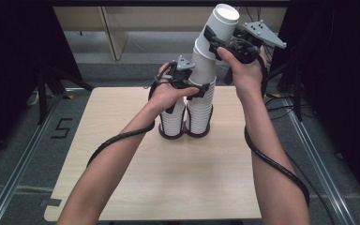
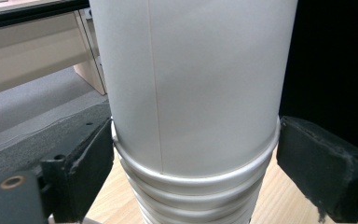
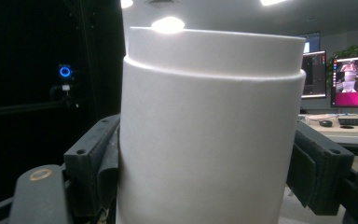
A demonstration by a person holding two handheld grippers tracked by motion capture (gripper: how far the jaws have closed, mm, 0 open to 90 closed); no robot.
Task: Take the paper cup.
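Observation:
Two stacks of upside-down white paper cups stand in dark ring holders on the wooden table: a short left stack and a taller right stack. My left gripper is shut on the right stack at its rims, one jaw on each side. Above it the top cup leans up and to the right. My right gripper is shut on this cup, whose wall sits between both jaws. The left gripper view looks up the smooth wall of a cup above the rims.
Both forearms reach in from the bottom edge, with black cables trailing along them. A desk with lit monitors lies beyond the right gripper. Black frame posts and grey floor surround the table.

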